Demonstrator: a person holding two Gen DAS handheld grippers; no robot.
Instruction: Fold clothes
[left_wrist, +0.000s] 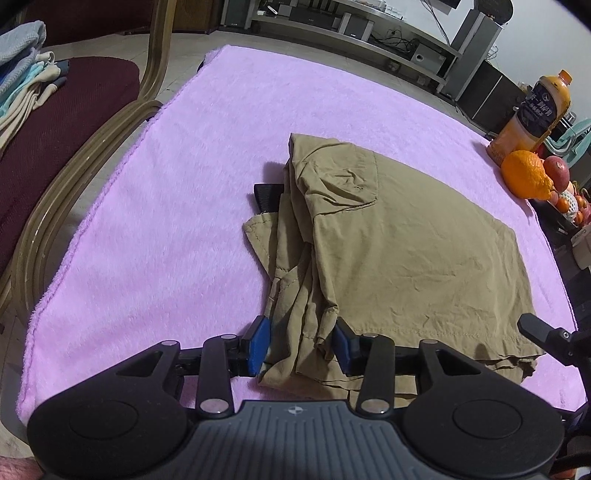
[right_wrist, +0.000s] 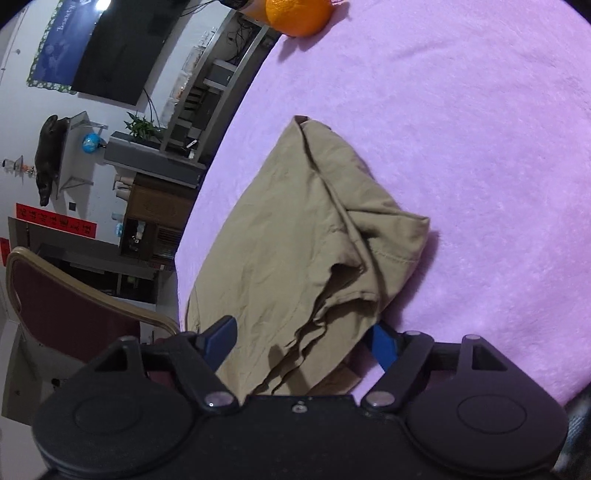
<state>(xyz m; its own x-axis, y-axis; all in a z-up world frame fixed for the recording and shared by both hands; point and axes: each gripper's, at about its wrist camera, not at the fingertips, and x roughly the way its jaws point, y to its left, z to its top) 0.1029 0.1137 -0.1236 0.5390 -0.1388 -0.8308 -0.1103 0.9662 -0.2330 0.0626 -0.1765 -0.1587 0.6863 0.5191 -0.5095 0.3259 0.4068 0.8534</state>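
evidently the khaki garment (left_wrist: 391, 258) is lying folded on the pink blanket (left_wrist: 155, 206), directly ahead of both tools. the left gripper (left_wrist: 300, 345) is standing open astride its near bunched edge, pads clear. the right gripper (right_wrist: 303, 341) is gaping wider over the layered corner, gripping nothing, likely releasing a finished fold.

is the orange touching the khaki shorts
Apart. The left wrist view shows the orange at the blanket's far right edge, with bare pink between it and the shorts.
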